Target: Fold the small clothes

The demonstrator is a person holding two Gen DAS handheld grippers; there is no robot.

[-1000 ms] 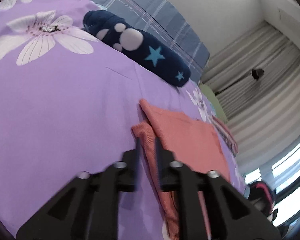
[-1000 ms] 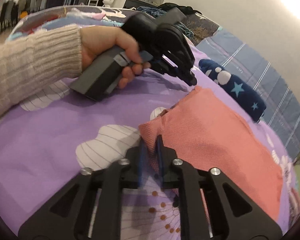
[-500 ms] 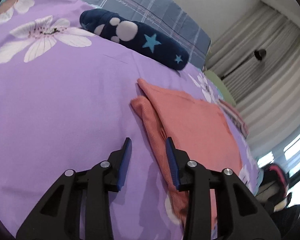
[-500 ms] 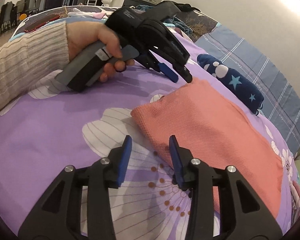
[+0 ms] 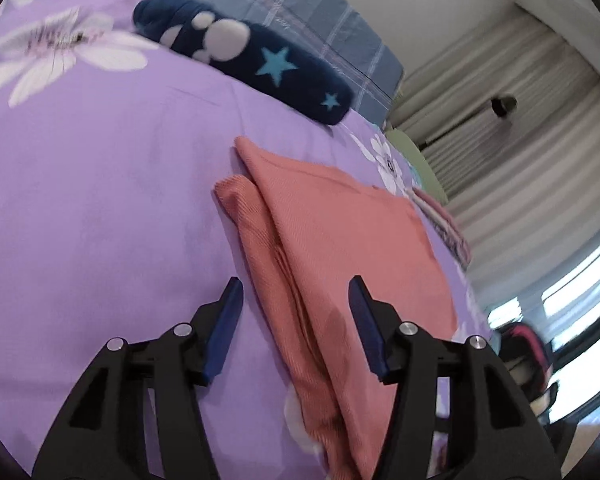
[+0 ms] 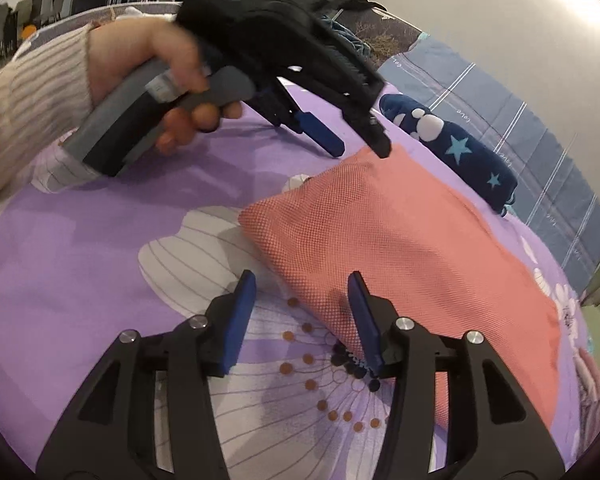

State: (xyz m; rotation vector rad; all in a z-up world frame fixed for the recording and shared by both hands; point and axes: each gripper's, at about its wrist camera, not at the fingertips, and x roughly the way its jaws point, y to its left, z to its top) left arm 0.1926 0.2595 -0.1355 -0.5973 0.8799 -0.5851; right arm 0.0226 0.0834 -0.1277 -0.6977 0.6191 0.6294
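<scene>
A folded salmon-pink garment [image 5: 340, 240] [image 6: 400, 240] lies flat on the purple flowered bedsheet [image 5: 100, 200]. My left gripper [image 5: 296, 292] hovers at one folded edge with its jaws opening; the cloth edge lies below and between the pads, and neither pad presses it. From the right wrist view the left gripper [image 6: 360, 150] sits at the garment's far corner, held by a hand [image 6: 148, 60] in a knit sleeve. My right gripper [image 6: 302, 284] is at the near corner, jaws also opening, with the cloth's corner loose between them.
A rolled navy item with stars and white dots [image 5: 260, 60] [image 6: 452, 144] lies beyond the garment, in front of a blue plaid pillow [image 5: 300, 12]. Folded striped clothes [image 5: 440, 216] sit at the bed's far edge near grey curtains [image 5: 500, 120].
Both grippers went from shut on the garment's edges to open and let the cloth go. The garment now lies flat, and the left gripper has shifted slightly along it.
</scene>
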